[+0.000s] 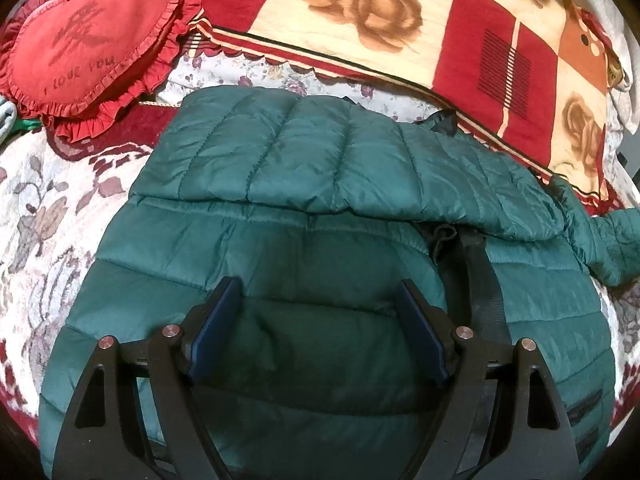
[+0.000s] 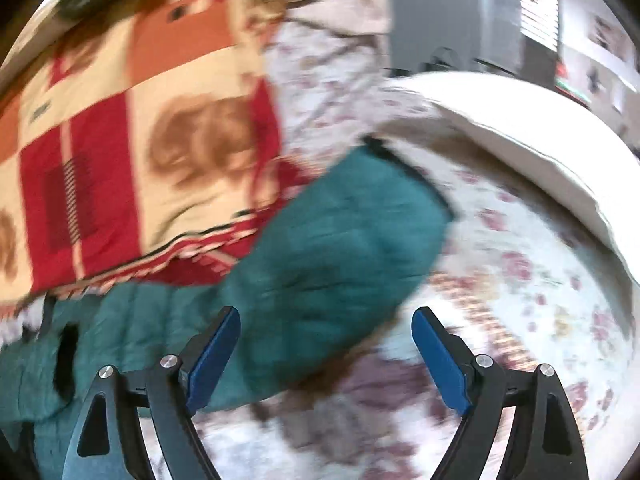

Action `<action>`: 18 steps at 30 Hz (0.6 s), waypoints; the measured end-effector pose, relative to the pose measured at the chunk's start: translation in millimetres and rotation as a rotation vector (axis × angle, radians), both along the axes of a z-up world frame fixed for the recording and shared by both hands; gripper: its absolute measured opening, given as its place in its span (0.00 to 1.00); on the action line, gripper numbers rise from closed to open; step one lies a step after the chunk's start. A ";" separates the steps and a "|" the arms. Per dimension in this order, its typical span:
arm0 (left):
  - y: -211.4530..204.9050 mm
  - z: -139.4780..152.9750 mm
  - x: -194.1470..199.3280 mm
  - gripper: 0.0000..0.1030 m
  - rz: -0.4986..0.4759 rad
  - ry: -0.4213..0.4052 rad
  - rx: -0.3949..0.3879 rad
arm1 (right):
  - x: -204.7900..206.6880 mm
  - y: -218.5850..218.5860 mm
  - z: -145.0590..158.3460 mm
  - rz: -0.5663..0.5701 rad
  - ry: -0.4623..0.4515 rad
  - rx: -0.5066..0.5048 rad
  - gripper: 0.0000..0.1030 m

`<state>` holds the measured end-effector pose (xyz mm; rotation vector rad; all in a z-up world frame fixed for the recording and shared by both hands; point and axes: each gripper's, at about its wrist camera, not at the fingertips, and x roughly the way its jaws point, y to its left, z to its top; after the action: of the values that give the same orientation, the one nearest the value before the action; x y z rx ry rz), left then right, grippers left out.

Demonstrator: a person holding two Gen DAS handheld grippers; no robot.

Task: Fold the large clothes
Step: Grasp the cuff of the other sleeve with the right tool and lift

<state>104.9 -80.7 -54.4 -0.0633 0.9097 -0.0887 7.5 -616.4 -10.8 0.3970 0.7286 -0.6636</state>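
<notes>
Green puffer jacket (image 1: pixel 280 168) lies spread on the floral bedspread (image 1: pixel 44 200), one sleeve folded across its body.

Beyond the jacket lies the rose-patterned blanket (image 1: pixel 360 20), with the red heart cushion (image 1: pixel 88 48) beside it. Your left gripper (image 1: pixel 316 304) hovers wide over the jacket's body; your right gripper (image 2: pixel 326 332), in a blurred view, gapes empty by the outstretched sleeve (image 2: pixel 340 232).

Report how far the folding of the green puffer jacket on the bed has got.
Done: one sleeve already lies folded across the green puffer jacket. In hand: nothing; the left gripper hangs open over the jacket's body, and the right gripper is open above the other sleeve. Left: that sleeve still sticks out over the bedspread, then the body folds.
</notes>
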 end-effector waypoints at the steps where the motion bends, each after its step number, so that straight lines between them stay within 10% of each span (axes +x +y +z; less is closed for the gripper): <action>1: -1.0 -0.6 0.0 0.79 0.000 -0.002 0.005 | -2.7 -8.7 -1.0 -0.022 -0.004 0.014 0.84; 12: -0.5 -4.5 1.0 0.80 -0.006 -0.004 -0.004 | 16.8 -67.2 -12.0 -0.090 -0.052 0.105 0.84; 18: -0.8 -5.2 0.7 0.81 -0.007 -0.004 0.002 | 20.7 -82.4 -16.5 -0.102 -0.097 0.144 0.41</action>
<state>105.6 -81.5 -59.6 -0.0579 0.9064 -0.0946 28.2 -698.8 -27.3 0.5975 0.6688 -0.6849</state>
